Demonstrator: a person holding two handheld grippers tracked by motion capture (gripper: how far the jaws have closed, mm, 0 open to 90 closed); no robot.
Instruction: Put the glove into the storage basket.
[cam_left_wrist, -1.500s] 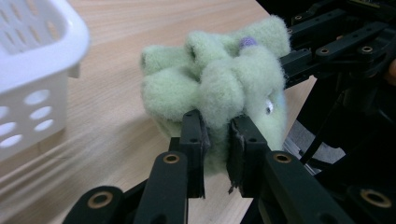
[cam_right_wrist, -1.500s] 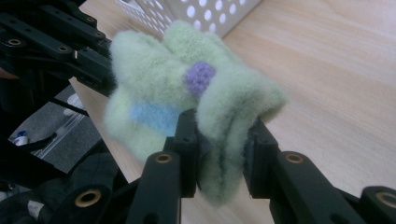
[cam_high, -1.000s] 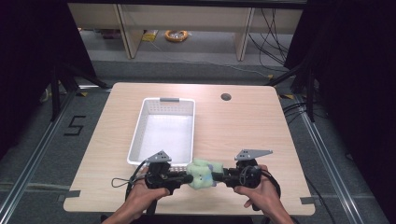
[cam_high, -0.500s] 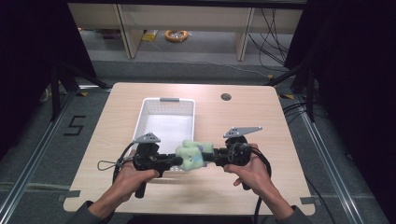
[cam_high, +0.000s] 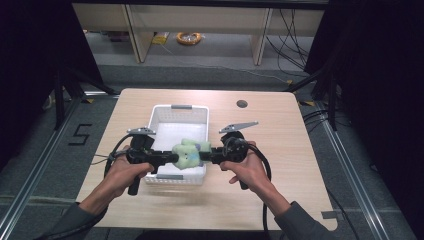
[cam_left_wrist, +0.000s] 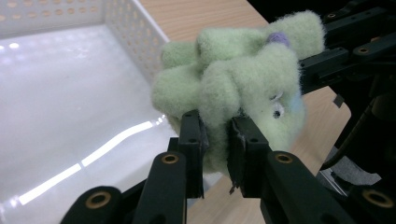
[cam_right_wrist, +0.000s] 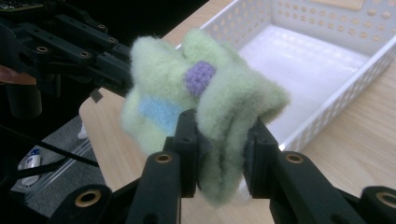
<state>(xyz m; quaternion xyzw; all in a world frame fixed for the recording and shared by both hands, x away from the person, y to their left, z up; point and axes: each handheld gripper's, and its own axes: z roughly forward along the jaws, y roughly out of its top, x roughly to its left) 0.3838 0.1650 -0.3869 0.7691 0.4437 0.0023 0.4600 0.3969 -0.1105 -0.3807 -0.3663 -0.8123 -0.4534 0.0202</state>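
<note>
Green plush toy (cam_high: 187, 153) is hanging in the air between the two grippers, pinched from both ends. Left gripper (cam_left_wrist: 215, 140) is clamping a fold of the fleece, its jaws squeezing the pile narrow; right gripper (cam_right_wrist: 219, 140) is doing the same on the opposite side, near a purple knitted patch (cam_right_wrist: 201, 78) and a pale blue patch (cam_right_wrist: 159, 112). One stitched eye (cam_left_wrist: 277, 109) is showing in the left gripper view. The toy is sitting bunched and crumpled, not stretched out. From the high view, it is hovering over the near end of the white basket (cam_high: 172, 111), just above the rim and clear of the floor of it. The basket is standing on the wooden table (cam_high: 280, 140), with nothing in it that I can see. Both hands (cam_high: 125, 167) are holding their grippers level, pointing at each other. Judging by this: pick-up is done, carry is close to finished; lowering the toy into the basket and letting go on both sides are remaining.
</note>
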